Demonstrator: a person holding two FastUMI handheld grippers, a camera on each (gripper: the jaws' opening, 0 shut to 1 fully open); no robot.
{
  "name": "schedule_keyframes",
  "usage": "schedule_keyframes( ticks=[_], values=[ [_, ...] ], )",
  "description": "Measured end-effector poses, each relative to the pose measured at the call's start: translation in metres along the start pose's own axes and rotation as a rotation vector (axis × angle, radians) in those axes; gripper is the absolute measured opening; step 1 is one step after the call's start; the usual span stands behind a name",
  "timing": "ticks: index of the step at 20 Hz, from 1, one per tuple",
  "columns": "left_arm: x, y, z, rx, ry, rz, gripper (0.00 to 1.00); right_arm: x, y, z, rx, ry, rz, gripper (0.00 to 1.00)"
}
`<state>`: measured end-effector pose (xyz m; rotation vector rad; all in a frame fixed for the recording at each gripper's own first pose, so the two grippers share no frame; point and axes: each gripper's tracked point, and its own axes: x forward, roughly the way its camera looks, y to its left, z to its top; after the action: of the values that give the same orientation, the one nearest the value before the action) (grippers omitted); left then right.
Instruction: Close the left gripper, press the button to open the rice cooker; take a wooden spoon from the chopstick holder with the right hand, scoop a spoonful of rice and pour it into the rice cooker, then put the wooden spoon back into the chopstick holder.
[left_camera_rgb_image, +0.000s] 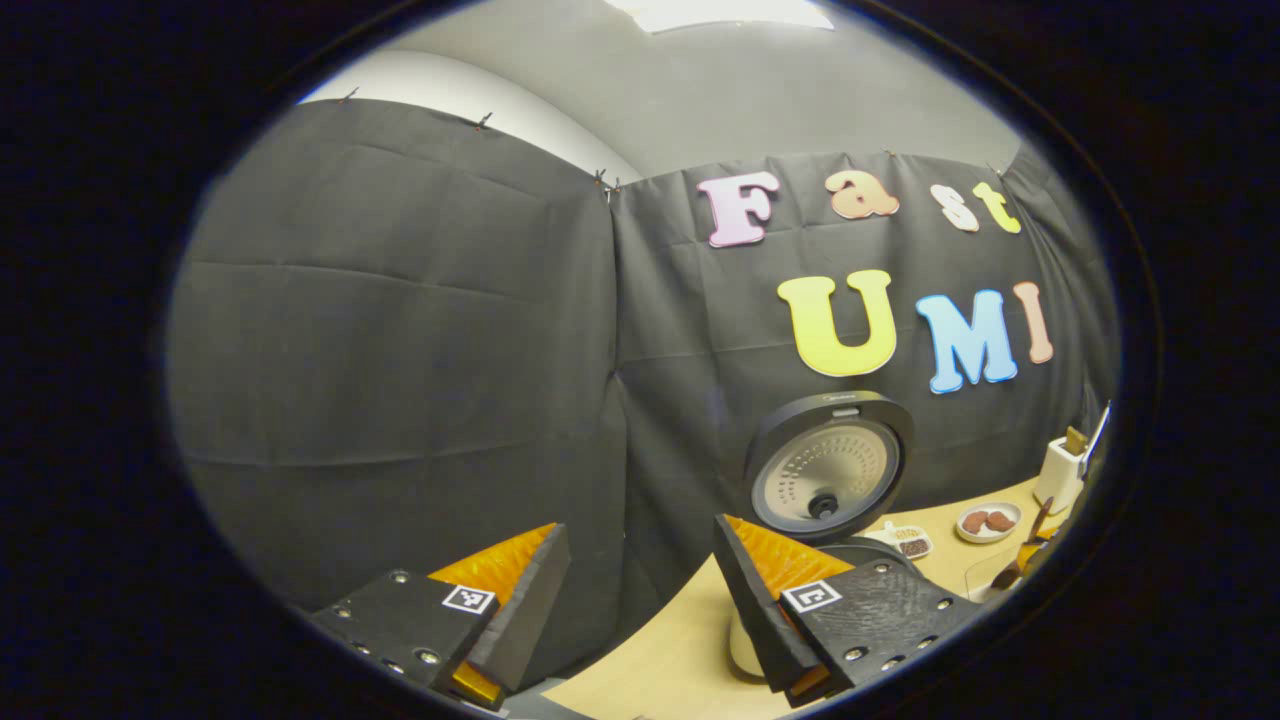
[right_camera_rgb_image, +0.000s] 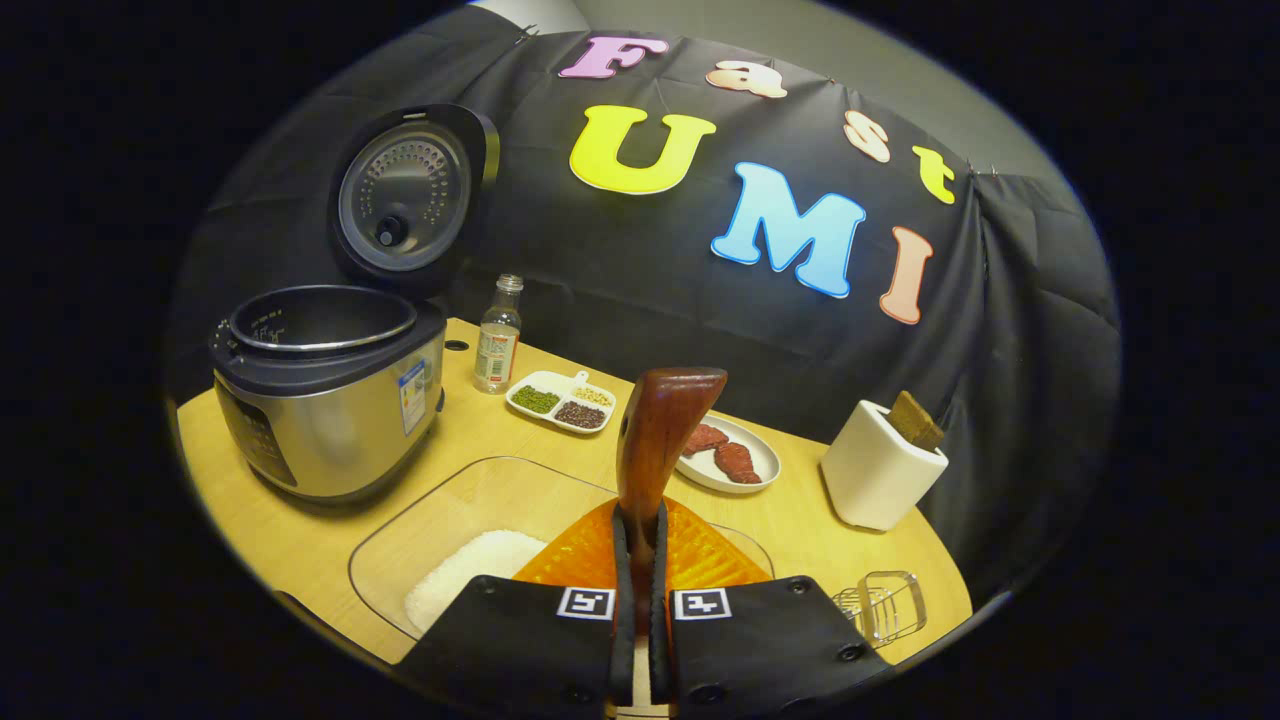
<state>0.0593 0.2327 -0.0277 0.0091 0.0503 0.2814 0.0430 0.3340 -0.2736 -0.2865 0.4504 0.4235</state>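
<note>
Wooden counter (right_camera_rgb_image: 300, 530) carrying everything, backed by the black booth wall. Rice cooker (right_camera_rgb_image: 325, 400) at the counter's left in the right gripper view, lid (right_camera_rgb_image: 405, 195) swung up and standing open, inner pot (right_camera_rgb_image: 320, 318) exposed; same raised lid (left_camera_rgb_image: 828, 465) seen from the left gripper view, beyond that gripper's right finger. Clear glass dish (right_camera_rgb_image: 470, 520) just in front of the cooker, a heap of white rice (right_camera_rgb_image: 470, 580) in its near corner. White chopstick holder (right_camera_rgb_image: 880, 465) at the right, well apart from the cooker, a brown piece sticking out of its top. Oval plate (right_camera_rgb_image: 755, 470) with reddish pieces between holder and dish; divided snack tray (right_camera_rgb_image: 560, 400) and small clear bottle (right_camera_rgb_image: 497, 340) behind, near the wall. Small wire rack (right_camera_rgb_image: 885, 605) at the near right edge.

Right gripper (right_camera_rgb_image: 640, 560) over the glass dish, fingers together and clamped on the wooden spoon (right_camera_rgb_image: 660, 440), its brown handle rising upright between them. Left gripper (left_camera_rgb_image: 640, 590) raised off to the cooker's side, fingers spread wide apart, nothing between them.
</note>
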Motion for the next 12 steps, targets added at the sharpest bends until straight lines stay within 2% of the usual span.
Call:
schedule_keyframes(
  ticks=[7,12],
  values=[
    [-0.007,0.001,0.006,0.001,-0.011,-0.001,0.88,-0.006,0.020,-0.002,0.200,0.064,0.078,0.08],
    [-0.015,0.001,0.012,-0.003,-0.026,0.002,0.87,-0.010,0.018,-0.004,0.475,0.142,0.134,0.07]
  ],
)
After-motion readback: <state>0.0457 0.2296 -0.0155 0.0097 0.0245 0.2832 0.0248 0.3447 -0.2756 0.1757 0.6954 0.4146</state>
